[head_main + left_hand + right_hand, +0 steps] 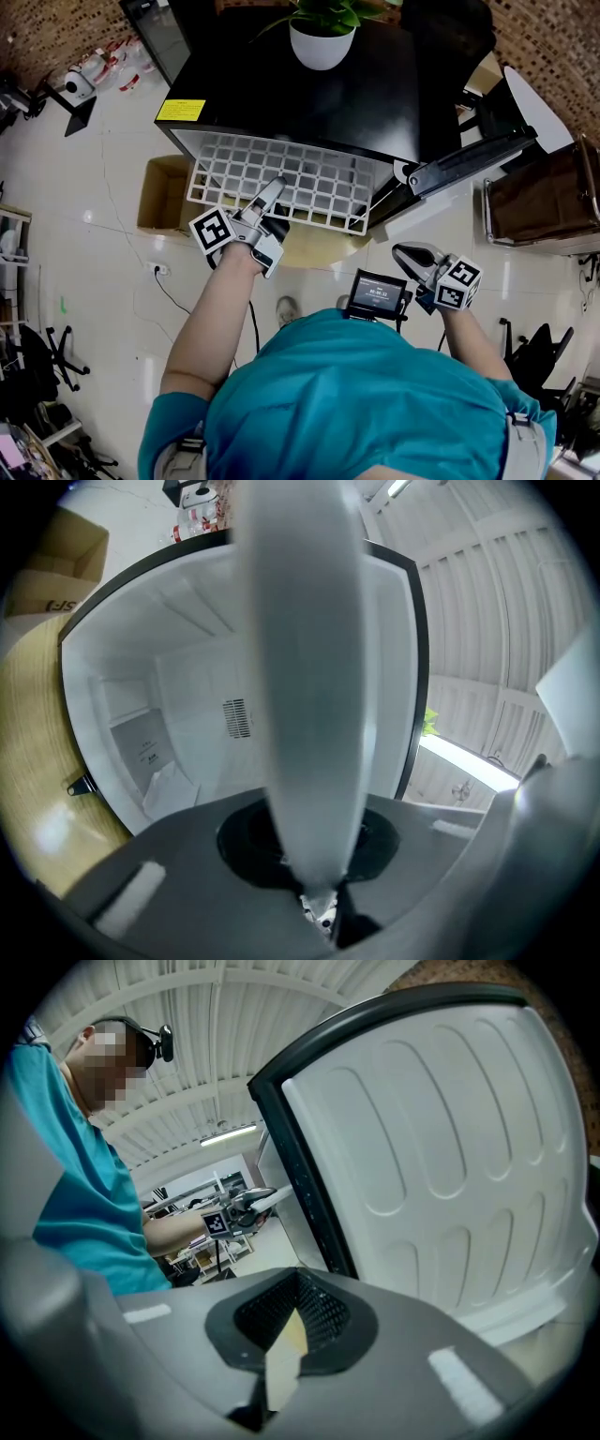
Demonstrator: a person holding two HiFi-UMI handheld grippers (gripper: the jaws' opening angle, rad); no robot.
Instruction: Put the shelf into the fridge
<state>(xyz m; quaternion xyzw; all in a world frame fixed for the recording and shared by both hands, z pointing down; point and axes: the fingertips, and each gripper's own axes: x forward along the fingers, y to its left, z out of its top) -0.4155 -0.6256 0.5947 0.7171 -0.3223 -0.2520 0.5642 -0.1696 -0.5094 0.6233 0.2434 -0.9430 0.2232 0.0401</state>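
A white wire shelf (281, 178) juts flat out of the front of the black fridge (309, 103). My left gripper (272, 192) is shut on its near edge. In the left gripper view the shelf (305, 667) is a blurred white bar running up from the jaws (319, 892), with the white fridge interior (178, 724) behind it. My right gripper (408, 251) hangs apart at the right, below the open door (469, 159), shut and empty. The right gripper view has that gripper (281, 1363) facing the door's white inner liner (450, 1147).
A potted plant (322, 42) stands on the fridge top. A cardboard box (164, 192) sits on the floor left of the fridge. A small screen (377, 292) is at the person's chest. Stands and clutter line the room's left side.
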